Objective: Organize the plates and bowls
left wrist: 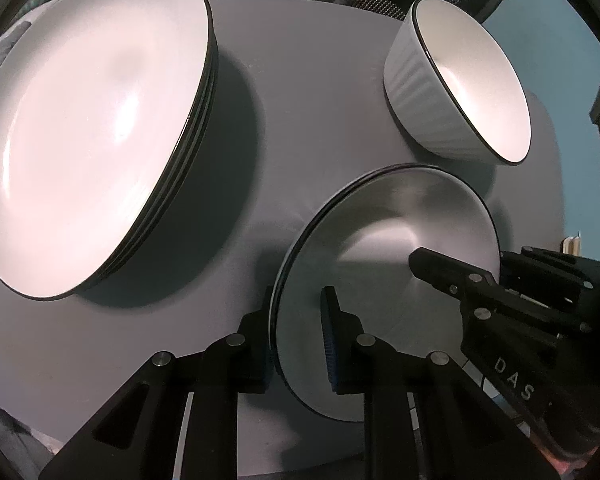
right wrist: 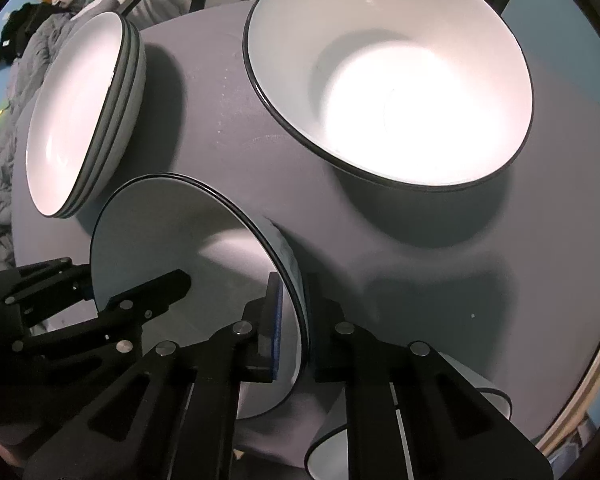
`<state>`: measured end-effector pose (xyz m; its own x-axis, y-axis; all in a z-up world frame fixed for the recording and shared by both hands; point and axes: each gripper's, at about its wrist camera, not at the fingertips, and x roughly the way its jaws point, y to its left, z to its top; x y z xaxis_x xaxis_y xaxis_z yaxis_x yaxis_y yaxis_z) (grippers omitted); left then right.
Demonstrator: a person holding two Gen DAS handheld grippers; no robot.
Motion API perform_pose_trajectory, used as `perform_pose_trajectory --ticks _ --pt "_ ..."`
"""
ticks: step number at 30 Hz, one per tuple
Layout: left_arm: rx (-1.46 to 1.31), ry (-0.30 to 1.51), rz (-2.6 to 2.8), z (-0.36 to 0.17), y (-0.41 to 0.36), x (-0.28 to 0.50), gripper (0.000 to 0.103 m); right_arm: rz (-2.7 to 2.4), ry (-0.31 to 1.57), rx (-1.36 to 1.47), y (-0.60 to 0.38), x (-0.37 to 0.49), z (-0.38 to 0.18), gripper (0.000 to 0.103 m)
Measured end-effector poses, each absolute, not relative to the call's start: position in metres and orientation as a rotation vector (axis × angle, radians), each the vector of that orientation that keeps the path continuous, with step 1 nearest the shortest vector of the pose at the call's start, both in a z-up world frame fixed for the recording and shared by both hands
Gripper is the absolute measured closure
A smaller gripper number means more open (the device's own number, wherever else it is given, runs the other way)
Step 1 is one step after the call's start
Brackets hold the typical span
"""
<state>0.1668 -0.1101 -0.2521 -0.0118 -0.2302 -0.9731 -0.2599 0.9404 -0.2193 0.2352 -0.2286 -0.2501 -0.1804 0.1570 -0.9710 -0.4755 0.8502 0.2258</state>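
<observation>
Grey counter (left wrist: 308,92), blue wall behind, chair and bedding at the far edge. Left gripper (left wrist: 296,340) is clamped on the left rim of the small plate stack (left wrist: 380,240); right gripper (right wrist: 292,324) is clamped on its right rim. The stack sits near centre, just beside the white bowl (left wrist: 460,84) at far right, with the large plate stack (left wrist: 100,128) at far left.

Risk: there look to be two thin plates here. If either gripper only pinches the top rim, the lower plate could slide out on lift. Uneven lift would tilt it into the bowl.

Plates: white, glazed, dark rim, slippery looking.
</observation>
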Motion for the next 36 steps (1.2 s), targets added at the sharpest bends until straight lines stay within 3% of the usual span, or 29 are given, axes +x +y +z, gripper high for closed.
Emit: perform_pose_trajectory --ticks 23,36 --pt "-0.300 1.501 -0.016 -0.159 -0.115 0.196 0.083 0.518 1.609 -0.155 -0.255 0.268 -0.167 0.094" --pt "-0.241 1.447 -0.031 -0.170 -0.142 0.256 0.083 0.496 1.585 -0.120 -0.268 0.296 -0.173 0.094"
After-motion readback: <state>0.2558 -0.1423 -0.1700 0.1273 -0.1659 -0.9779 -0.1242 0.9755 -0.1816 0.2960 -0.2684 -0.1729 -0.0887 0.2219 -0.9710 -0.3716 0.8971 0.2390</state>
